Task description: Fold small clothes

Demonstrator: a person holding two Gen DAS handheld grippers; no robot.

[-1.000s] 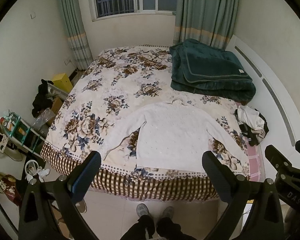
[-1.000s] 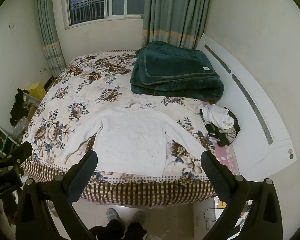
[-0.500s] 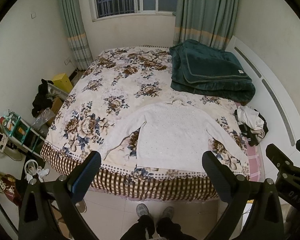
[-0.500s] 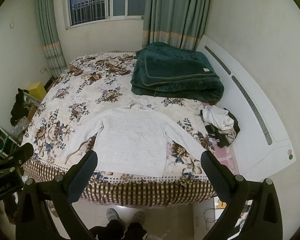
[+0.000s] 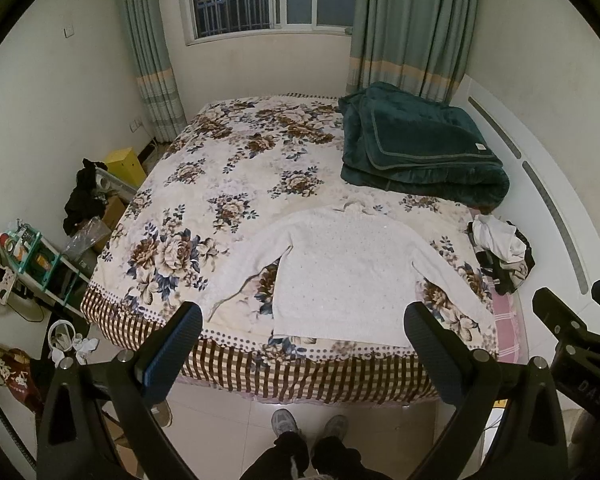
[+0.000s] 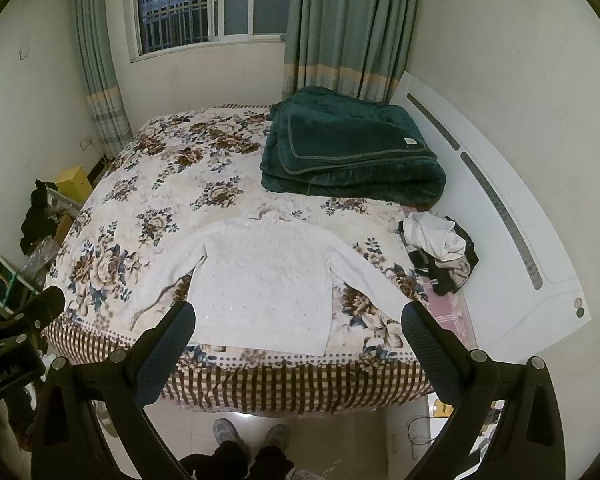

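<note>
A small white knitted sweater (image 5: 342,276) lies flat, sleeves spread, near the front edge of a bed with a floral cover (image 5: 228,176); it also shows in the right wrist view (image 6: 260,280). My left gripper (image 5: 302,330) is open and empty, held above the floor in front of the bed, well short of the sweater. My right gripper (image 6: 298,326) is open and empty at about the same height and distance. Each gripper's body shows at the edge of the other's view.
A folded dark green blanket (image 5: 416,148) lies at the back right of the bed. A heap of white and black clothes (image 5: 500,252) sits at the bed's right edge by the white headboard (image 5: 548,200). Clutter and a shelf (image 5: 32,256) stand left. The person's feet (image 5: 308,428) are below.
Both views have shifted only very slightly; the sweater and both open grippers stay as they were.
</note>
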